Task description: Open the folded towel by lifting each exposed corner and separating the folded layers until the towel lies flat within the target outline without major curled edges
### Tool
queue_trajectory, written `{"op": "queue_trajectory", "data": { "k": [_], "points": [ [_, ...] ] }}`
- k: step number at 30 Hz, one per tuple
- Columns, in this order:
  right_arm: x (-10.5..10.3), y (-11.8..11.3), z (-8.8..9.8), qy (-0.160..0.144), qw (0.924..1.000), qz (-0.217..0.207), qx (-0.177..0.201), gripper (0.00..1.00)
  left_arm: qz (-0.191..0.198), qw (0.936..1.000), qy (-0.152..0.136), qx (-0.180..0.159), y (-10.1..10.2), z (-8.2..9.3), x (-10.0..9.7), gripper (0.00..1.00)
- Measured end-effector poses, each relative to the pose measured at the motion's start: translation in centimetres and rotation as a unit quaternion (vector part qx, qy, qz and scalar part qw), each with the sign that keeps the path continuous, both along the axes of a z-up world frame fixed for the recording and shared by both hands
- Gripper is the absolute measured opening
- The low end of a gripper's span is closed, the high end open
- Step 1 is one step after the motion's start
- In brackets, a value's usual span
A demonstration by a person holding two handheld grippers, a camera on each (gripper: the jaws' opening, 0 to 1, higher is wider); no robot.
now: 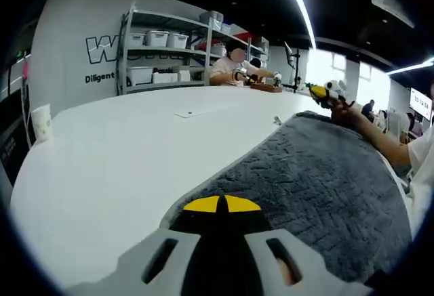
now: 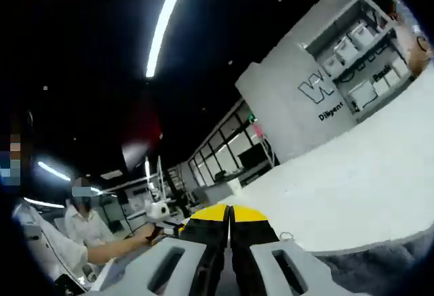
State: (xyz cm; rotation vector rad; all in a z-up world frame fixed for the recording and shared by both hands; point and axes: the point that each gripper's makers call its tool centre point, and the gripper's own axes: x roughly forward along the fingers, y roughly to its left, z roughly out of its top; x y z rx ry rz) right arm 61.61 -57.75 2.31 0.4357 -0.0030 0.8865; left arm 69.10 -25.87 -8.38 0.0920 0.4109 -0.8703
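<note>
My left tongs [image 1: 222,204] are closed, with the yellow tips pressed together at the near edge of the towel [image 1: 319,181]. I cannot tell if they pinch any cloth. The towel is gray and fluffy, with a bumpy pattern on it. It lies spread on the white surface [image 1: 122,154], toward the right edge, and its far corner looks rounded. My right tongs [image 2: 229,209] are closed too, with nothing seen between the tips. A strip of gray towel shows at the bottom right of the right gripper view, on the surface edge. A paper cup [image 1: 42,121] stands near the left edge of the surface.
</note>
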Motion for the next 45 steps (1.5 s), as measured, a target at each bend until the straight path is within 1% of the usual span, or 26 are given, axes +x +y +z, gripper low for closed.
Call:
{"op": "queue_trajectory", "data": {
  "k": [1,2,3,4,5,7,9,11,13,16,21,23,24,26,28,30,31,32,33,34,35,37,38,39,41,45],
  "points": [
    [0.1,0.0,-0.2,0.008,0.9999,-0.01,0.001,0.0,0.0,1.0,0.0,0.0,0.0,0.0,0.0,0.01],
    [0.9,-0.6,-0.3,0.01,0.9999,-0.011,-0.002,0.0,0.0,1.0,0.001,-0.001,0.0,0.0,-0.1,0.01],
    [1.0,-0.6,-0.5,0.013,0.9998,-0.012,-0.013,0.0,0.001,1.0,0.002,-0.001,0.0,0.0,-0.1,0.01],
    [1.8,-1.3,-0.7,0.011,0.9996,-0.017,-0.022,0.0,0.002,1.0,0.003,-0.002,0.0,0.0,-0.1,0.01],
    [2.0,-1.5,-0.7,0.007,0.9995,-0.021,-0.024,0.0,0.002,1.0,0.002,-0.002,0.0,0.0,-0.1,0.01],
    [2.5,-1.7,-0.9,0.007,0.9998,-0.013,-0.015,0.0,0.002,1.0,0.002,-0.001,0.0,0.0,-0.1,0.01],
    [3.0,-1.8,-1.3,0.019,0.9998,-0.004,-0.008,0.0,0.002,1.0,0.001,-0.002,0.0,0.0,-0.1,0.01],
    [3.0,-1.8,-1.7,0.02,0.9996,-0.008,-0.02,0.0,0.002,1.0,0.0,-0.005,0.0,-0.1,-0.1,0.01],
    [3.3,-2.2,-1.5,0.017,0.9996,-0.012,-0.018,0.0,0.003,1.0,-0.001,-0.006,0.1,-0.1,-0.1,0.01],
    [2.1,-1.5,-1.3,0.012,0.9997,-0.014,-0.018,0.0,0.005,0.9999,-0.001,-0.009,0.1,-0.1,-0.1,0.01],
    [3.1,-1.7,-2.3,0.017,0.9983,-0.022,-0.052,0.0,0.005,1.0,-0.001,-0.008,0.1,-0.1,-0.3,0.01],
    [3.6,-2.3,-3.1,0.026,0.9957,-0.034,-0.082,0.0,0.004,1.0,-0.003,-0.006,0.0,-0.1,-0.4,0.01],
    [3.7,-2.7,-3.2,0.028,0.9944,-0.033,-0.096,0.0,0.004,1.0,-0.003,-0.005,0.0,-0.1,-0.5,0.01],
    [4.3,-4.3,-2.8,0.015,0.9901,-0.059,-0.127,0.0,0.003,1.0,-0.004,-0.007,0.0,-0.1,-0.5,0.01],
    [4.0,-5.8,-2.5,0.024,0.9879,-0.076,-0.133,0.0,0.003,0.9999,-0.003,-0.009,0.1,-0.1,-0.5,0.01],
    [3.7,-7.6,-2.8,0.048,0.9857,-0.088,-0.136,0.0,0.004,1.0,-0.001,-0.007,0.0,0.0,-0.6,0.01],
    [3.6,-9.3,-2.8,0.039,0.9817,-0.102,-0.156,0.0,0.006,1.0,0.0,-0.003,0.0,0.0,-0.6,0.01],
    [3.4,-10.4,-3.0,0.039,0.9783,-0.11,-0.171,0.0,0.007,1.0,0.001,-0.001,-0.1,0.0,-0.6,0.01],
    [3.3,-12.4,-3.4,0.049,0.9726,-0.127,-0.188,0.0,0.008,1.0,0.001,0.001,-0.1,0.0,-0.5,0.01],
    [3.1,-13.2,-3.7,0.063,0.9717,-0.133,-0.185,0.0,0.008,1.0,0.002,0.002,0.0,0.0,-0.5,0.01],
    [2.9,-14.2,-3.8,0.086,0.9757,-0.129,-0.155,0.0,0.007,1.0,0.003,0.001,0.0,0.0,-0.4,0.01],
    [2.3,-14.8,-3.6,0.085,0.9809,-0.118,-0.129,0.0,0.007,0.9999,0.007,-0.006,0.1,0.0,-0.3,0.01],
    [2.2,-15.4,-4.0,0.09,0.9793,-0.123,-0.133,0.0,0.007,0.9999,0.007,-0.006,0.1,0.0,-0.2,0.01],
    [2.3,-16.4,-4.9,0.109,0.9732,-0.14,-0.147,0.0,0.007,0.9999,0.007,-0.006,0.1,0.0,-0.2,0.01],
    [2.2,-16.9,-6.5,0.114,0.9656,-0.139,-0.188,0.0,0.007,1.0,0.004,-0.001,0.1,0.0,-0.1,0.01],
    [3.1,-16.8,-7.6,0.13,0.9707,-0.113,-0.167,0.0,0.007,1.0,0.003,-0.001,0.1,0.0,-0.1,0.01]
  ]
}}
